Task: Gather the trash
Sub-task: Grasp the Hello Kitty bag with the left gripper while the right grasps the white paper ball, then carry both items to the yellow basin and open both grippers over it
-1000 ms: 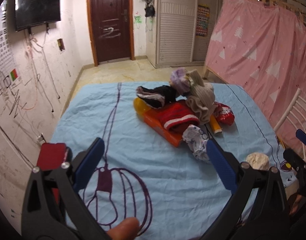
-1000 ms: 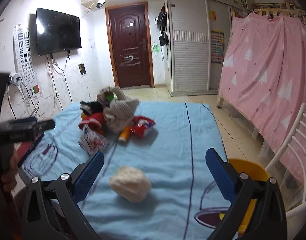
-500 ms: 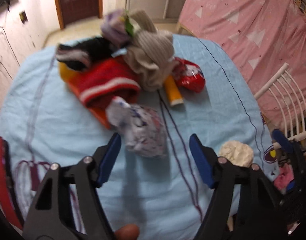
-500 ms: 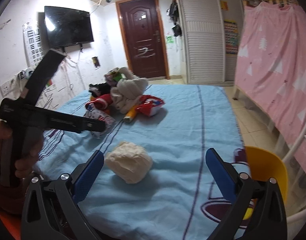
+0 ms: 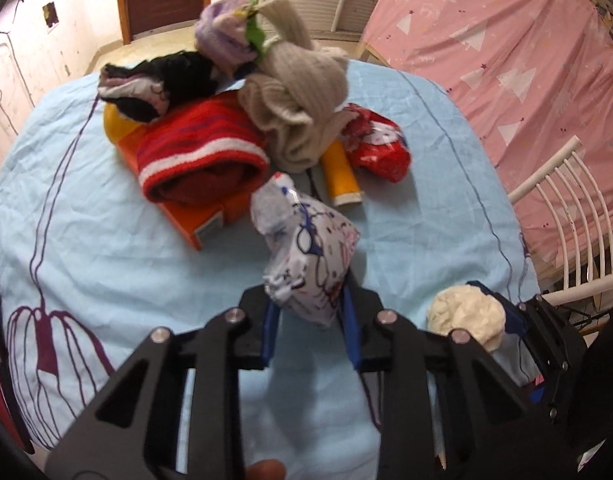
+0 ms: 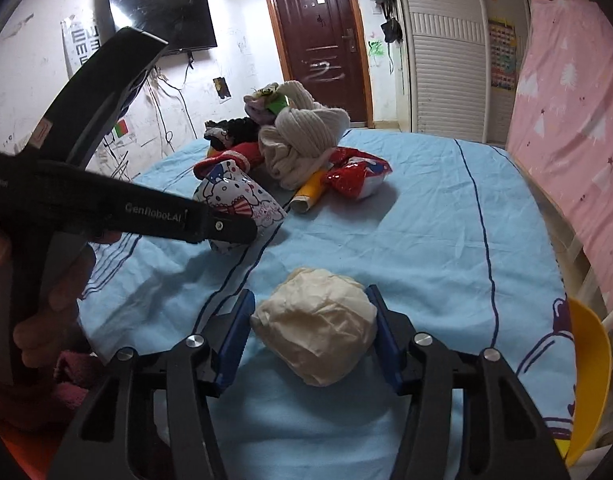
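My left gripper (image 5: pixel 308 312) is shut on a crumpled white printed wrapper (image 5: pixel 310 256), on the light blue bedsheet (image 5: pixel 106 240); the wrapper also shows in the right wrist view (image 6: pixel 242 200). My right gripper (image 6: pixel 310 320) is shut on a crumpled cream paper ball (image 6: pixel 318 328), which also shows in the left wrist view (image 5: pixel 466 316). A red snack bag (image 5: pixel 380 148) and a yellow tube (image 5: pixel 340 176) lie beside a pile of clothes.
The pile holds a red striped hat (image 5: pixel 198 156), a beige knit (image 5: pixel 298 100), black and purple items and an orange box (image 5: pixel 194 220). A white chair (image 5: pixel 566 216) and pink curtain (image 5: pixel 506 40) stand right. A yellow bin (image 6: pixel 586 368) sits by the bed edge.
Both grippers moved forward and closed: the left onto the printed wrapper, the right onto the cream paper ball. Both were wide open a second ago.
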Demonstrator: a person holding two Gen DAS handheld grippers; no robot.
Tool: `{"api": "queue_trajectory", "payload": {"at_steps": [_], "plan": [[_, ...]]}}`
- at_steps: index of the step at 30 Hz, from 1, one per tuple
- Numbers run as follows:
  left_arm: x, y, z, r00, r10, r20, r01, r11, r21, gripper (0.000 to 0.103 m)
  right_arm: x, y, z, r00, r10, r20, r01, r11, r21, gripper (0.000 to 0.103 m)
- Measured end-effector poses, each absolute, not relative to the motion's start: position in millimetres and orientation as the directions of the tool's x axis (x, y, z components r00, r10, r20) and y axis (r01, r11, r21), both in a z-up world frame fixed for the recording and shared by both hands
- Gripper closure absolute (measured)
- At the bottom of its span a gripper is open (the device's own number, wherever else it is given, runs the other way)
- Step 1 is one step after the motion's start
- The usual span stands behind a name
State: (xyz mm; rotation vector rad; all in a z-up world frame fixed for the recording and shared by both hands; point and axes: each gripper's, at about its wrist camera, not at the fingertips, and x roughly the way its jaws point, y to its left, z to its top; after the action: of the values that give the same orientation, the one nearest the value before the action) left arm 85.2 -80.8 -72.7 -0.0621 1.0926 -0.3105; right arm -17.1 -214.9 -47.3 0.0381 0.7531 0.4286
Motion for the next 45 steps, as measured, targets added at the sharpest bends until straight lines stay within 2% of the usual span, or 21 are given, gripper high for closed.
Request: {"api": "queue_trajectory", "payload": {"at_steps": [8,16,23,29,39,41,44,45], "plan": [[77.1,-110.6,-42.9,0.473,-0.287,-0.833,0.301,0.941,-0.153,0.078,-20.8,-261.1,-28.0,0.723,0.300,-0.622,-0.252,0.953,0.167,0.053],[77.5,-177.6,-19.0,0.490,-0.320,-0.811,0.425,0.900,-0.099,0.077,-24.4,-335.6,-19.3,0.791,0.043,-0.610,0.002,0.997,0.074,0.053],[83.0,-250.7,-21.8,0.460,-0.361,-0.811,0.543,0.837,-0.065,0.077,-26.0,-394.8,-32.9,0.767,-0.134,-0.628,0.193,0.981,0.026,0.053],[95.5,-310.0,-26.5,0.412,-0.395,-0.821,0.599,0.797,-0.083,0.077,-25.9,-432.0,-58.4,0.727,-0.138,-0.673,0.251,0.965,0.073,0.053],[108.4,-368.1,-44.7,0.362,-0.407,-0.839,0.621,0.776,-0.109,0.077,-20.6,-435.2,-72.5,0.699,-0.120,-0.705,0.256,0.963,0.090,0.053],[109.7,-374.7,-47.9,0.355,-0.408,-0.841,0.617,0.778,-0.117,0.075,-20.6,-436.5,-73.2,0.697,-0.124,-0.706,0.263,0.961,0.091,0.052],[111.9,-381.9,-51.0,0.353,-0.404,-0.844,0.611,0.782,-0.119,0.064,-20.6,-440.8,-75.4,0.695,-0.125,-0.708,0.273,0.957,0.099,0.050],[112.1,-382.5,-51.1,0.352,-0.405,-0.844,0.611,0.782,-0.120,0.057,-21.3,-441.5,-74.8,0.697,-0.124,-0.706,0.274,0.956,0.102,0.046]]}}
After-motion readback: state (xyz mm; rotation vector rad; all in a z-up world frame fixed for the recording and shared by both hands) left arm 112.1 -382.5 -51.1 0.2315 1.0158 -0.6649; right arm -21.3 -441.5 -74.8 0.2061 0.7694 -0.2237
